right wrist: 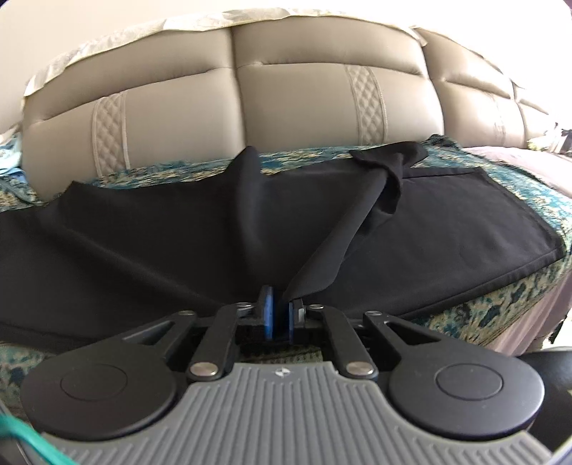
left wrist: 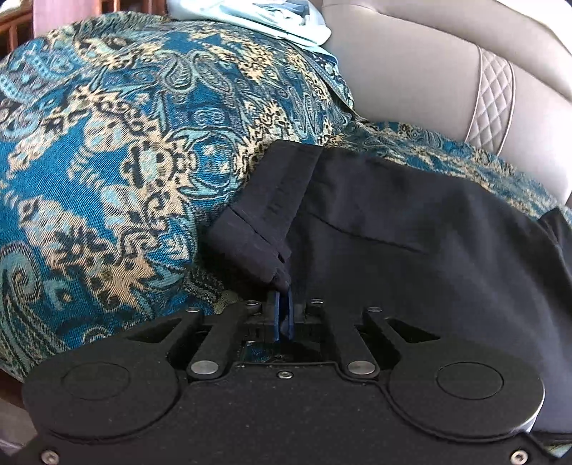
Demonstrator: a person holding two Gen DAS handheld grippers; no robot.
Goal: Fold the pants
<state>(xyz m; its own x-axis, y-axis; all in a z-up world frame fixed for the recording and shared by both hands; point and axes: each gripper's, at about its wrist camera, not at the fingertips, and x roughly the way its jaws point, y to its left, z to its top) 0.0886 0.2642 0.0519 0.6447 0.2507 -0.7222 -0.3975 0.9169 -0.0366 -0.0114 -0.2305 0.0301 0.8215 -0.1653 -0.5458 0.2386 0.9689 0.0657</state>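
Black pants [right wrist: 143, 243] lie spread across a sofa seat covered with a blue and gold patterned throw [left wrist: 107, 143]. My left gripper [left wrist: 282, 307] is shut on a corner of the pants' waistband [left wrist: 264, 229], lifted a little off the throw; the rest of the pants [left wrist: 429, 250] lies to its right. My right gripper [right wrist: 280, 314] is shut on a pulled-up fold of the pants [right wrist: 343, 243], which stretches up toward a bunched part [right wrist: 389, 161] near the sofa back.
The beige leather sofa back [right wrist: 286, 107] stands behind the pants and also shows in the left wrist view [left wrist: 447, 71]. Light blue cloth [left wrist: 271, 18] lies on the throw at the far end. The seat's front edge [right wrist: 482, 311] drops off at right.
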